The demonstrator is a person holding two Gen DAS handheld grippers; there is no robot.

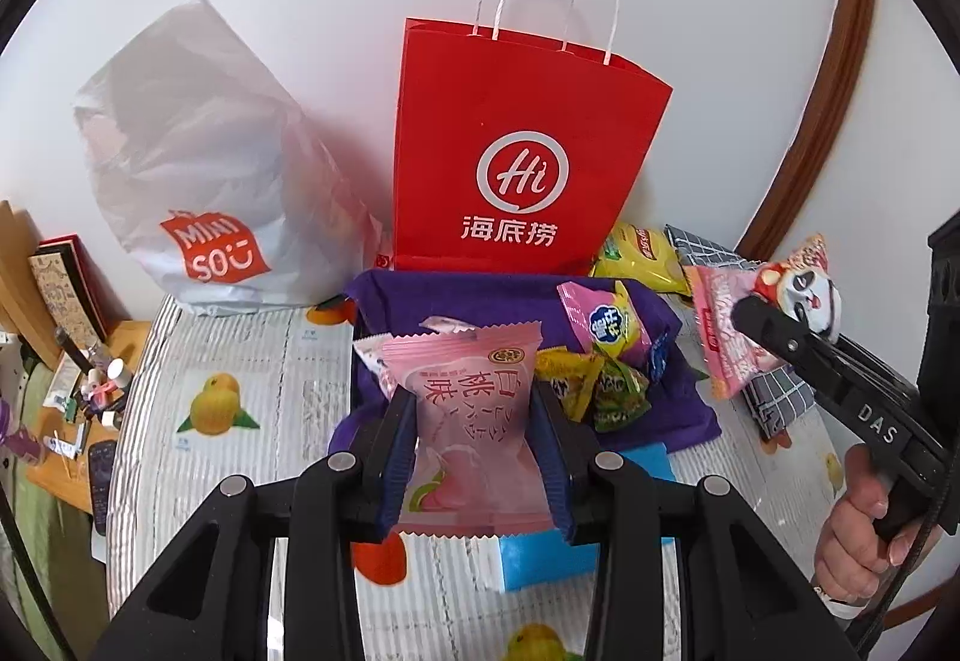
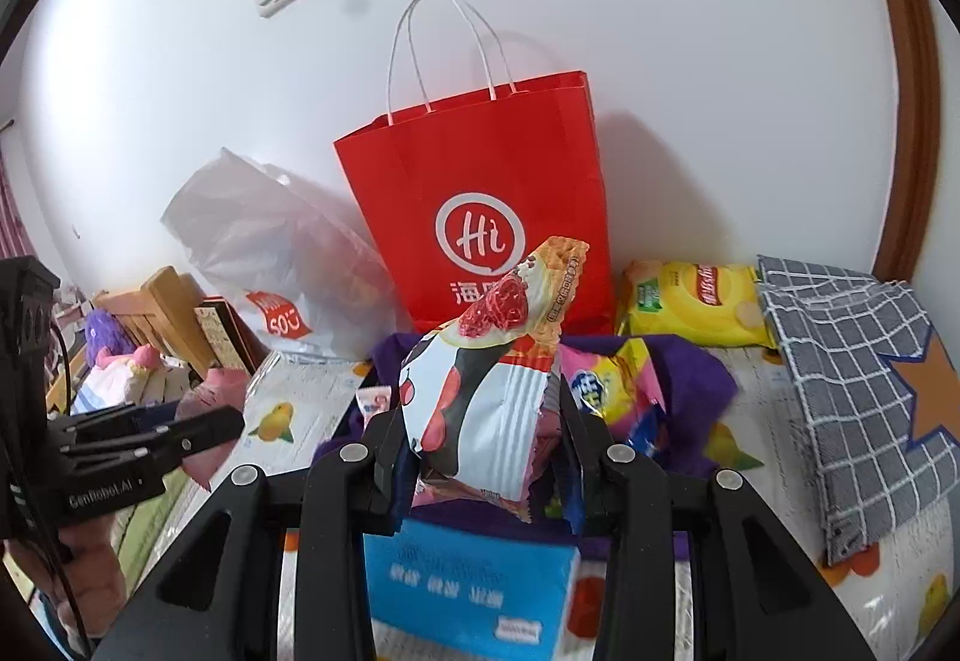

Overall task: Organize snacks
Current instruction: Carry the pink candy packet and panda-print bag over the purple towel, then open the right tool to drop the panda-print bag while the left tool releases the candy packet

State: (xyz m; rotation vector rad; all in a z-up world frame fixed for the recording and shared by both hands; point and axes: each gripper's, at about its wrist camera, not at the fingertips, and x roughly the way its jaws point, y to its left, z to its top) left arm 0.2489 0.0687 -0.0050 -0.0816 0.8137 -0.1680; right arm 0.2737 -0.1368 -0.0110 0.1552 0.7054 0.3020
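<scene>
Nearest the left wrist camera, the left gripper (image 1: 474, 457) has its jaws pinching a pink peach snack packet (image 1: 471, 421), which stands upright between the blue pads above the fruit-print surface (image 1: 240, 361). In the right wrist view the right gripper (image 2: 480, 457) has its jaws clamped on a panda-print snack packet (image 2: 486, 379), held upright and crumpled above a blue box (image 2: 468, 583) that lies on the surface. Just beyond both grippers a purple cloth container (image 1: 474, 295) holds more snacks: a pink and yellow packet (image 1: 606, 331) leaning at its right side and small yellow and green wrapped pieces (image 1: 600, 385) beside it. To the right of it lie a grey checked cloth (image 2: 852, 379) and, farther back, a yellow chip bag (image 2: 696, 307). Behind the container a red paper bag (image 1: 516, 150) with white handles stands upright against the wall, and to its left a white Miniso plastic bag (image 1: 198, 162) slumps against the same wall.
</scene>
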